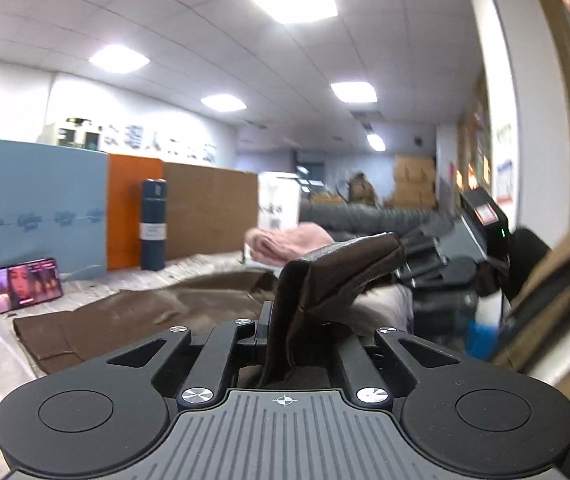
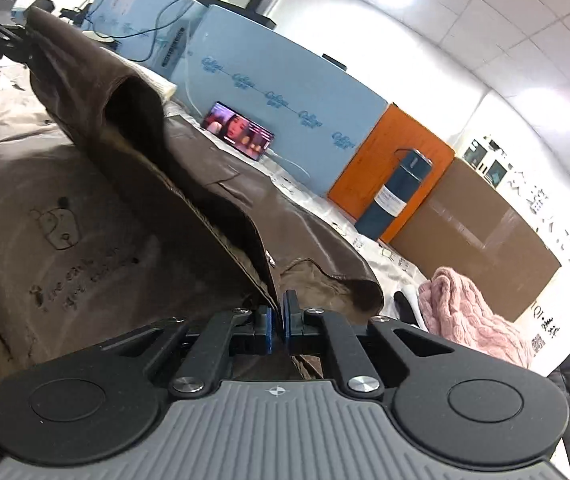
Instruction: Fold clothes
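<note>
Office bench under a pale printed cloth, brown garment (image 1: 173,312) lifted at one end.

Left gripper (image 1: 273,320) has its fingers closed on a brown fold; right gripper (image 2: 278,316) pinches the same hem, the raised edge stretched between them. Beyond that edge the garment lies long and flat across the bench toward a phone (image 1: 21,290) propped against a blue board (image 1: 37,208). Pink knit (image 2: 473,320) sits just past its side edge, flask (image 2: 393,196) farther back by the boards.

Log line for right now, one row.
stage: lifting edge to fold | left gripper: shut on brown garment | right gripper: shut on brown garment | pink sweater: aside on table
</note>
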{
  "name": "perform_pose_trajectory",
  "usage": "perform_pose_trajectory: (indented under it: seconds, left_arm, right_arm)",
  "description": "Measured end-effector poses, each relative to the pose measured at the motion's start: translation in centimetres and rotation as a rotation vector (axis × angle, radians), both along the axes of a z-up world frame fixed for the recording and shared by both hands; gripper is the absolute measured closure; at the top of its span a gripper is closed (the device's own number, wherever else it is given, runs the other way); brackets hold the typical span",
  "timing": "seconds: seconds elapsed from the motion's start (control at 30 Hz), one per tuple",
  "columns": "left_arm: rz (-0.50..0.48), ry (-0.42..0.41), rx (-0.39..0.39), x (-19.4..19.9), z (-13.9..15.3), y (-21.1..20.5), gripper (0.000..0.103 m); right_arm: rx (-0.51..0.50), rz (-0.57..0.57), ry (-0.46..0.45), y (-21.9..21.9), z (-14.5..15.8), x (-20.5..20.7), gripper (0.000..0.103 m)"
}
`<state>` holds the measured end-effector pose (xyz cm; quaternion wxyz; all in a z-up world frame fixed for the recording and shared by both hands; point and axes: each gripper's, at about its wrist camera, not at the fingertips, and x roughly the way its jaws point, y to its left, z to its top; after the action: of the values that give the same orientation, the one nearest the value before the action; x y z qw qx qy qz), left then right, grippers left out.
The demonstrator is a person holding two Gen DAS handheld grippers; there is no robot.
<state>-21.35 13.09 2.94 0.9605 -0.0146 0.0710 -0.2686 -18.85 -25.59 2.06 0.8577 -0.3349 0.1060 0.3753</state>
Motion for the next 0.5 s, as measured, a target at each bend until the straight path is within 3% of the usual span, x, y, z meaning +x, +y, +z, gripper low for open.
perform_pose_trajectory:
  seconds: [0.17, 0.3, 0.5]
  left_arm:
    - [0.035, 0.035, -0.044, 1.2, -0.8, 0.6, 0.097]
    - [0.058, 0.018, -0.080, 2.2, -0.1, 1.6, 0.097]
    - [0.177, 0.022, -0.107, 4.3, 0.6, 2.5, 0.097]
  right_arm:
    - [-0.044, -0.079, 0.071, -0.4, -1.3, 1.7, 0.093]
    - [-0.074, -0.164, 0.060, -1.1, -1.3, 3.1, 0.088]
    - [0.052, -0.172, 0.007, -1.6, 0.7, 5.7, 0.093]
